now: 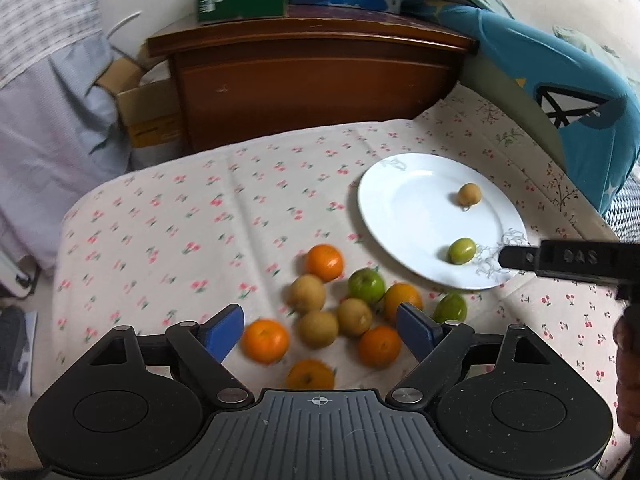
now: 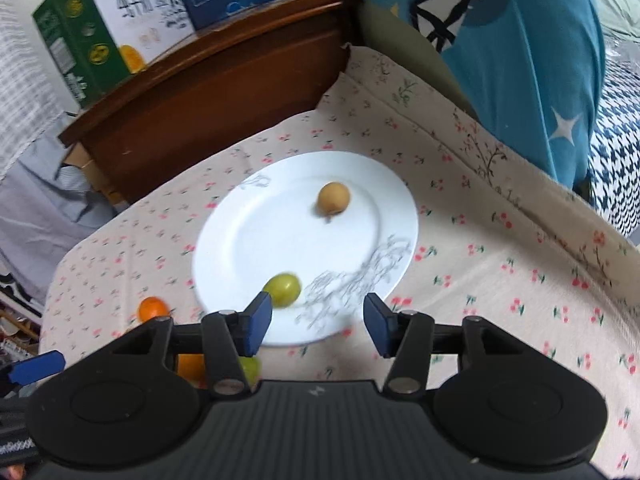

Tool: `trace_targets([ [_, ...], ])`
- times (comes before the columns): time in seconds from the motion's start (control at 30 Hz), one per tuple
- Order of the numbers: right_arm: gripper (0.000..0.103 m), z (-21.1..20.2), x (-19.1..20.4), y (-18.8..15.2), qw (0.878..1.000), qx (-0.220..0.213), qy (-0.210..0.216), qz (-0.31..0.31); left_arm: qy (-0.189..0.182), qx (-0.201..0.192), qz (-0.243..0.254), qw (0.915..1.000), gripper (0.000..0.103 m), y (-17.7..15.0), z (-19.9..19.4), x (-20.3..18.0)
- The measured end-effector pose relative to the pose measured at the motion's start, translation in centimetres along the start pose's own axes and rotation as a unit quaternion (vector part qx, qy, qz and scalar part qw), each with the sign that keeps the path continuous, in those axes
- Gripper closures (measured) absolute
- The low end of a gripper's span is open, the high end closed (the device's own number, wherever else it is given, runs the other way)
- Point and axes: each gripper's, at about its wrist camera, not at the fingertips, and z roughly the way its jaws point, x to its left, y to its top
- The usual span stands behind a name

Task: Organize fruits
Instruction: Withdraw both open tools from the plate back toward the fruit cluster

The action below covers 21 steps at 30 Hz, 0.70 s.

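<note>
Left wrist view — left gripper [image 1: 320, 330] spread, tilted down over fruit pile [image 1: 340, 312], empty.

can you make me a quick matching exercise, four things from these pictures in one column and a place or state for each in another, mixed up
Things
1. small round tan fruit
2. small green fruit
3. green cardboard box
4. left hand-held gripper

Places or states
A. on top of the brown wooden cabinet
B. on the round white plate, far side
C. jaws open above the pile of fruit on the cloth
D. on the white plate, near edge, by the grey pattern

Pairs: 1-B, 2-D, 3-A, 4-C
</note>
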Motion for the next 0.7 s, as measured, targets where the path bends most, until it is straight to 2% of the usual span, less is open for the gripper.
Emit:
trace_targets([
  [0.37, 0.051, -3.2, 2.7, -4.6, 0.997, 0.006, 0.052, -0.060, 0.006, 0.001, -0.051, 0.9987, 0.018, -2.5, -2.5, 3.3],
  [0.7, 0.053, -3.8, 5.0, -9.2, 0.989, 0.043, 0.104, -0.098, 0.018, 0.020, -0.036, 0.9990, 0.018, -4.9, -2.8, 3.5],
])
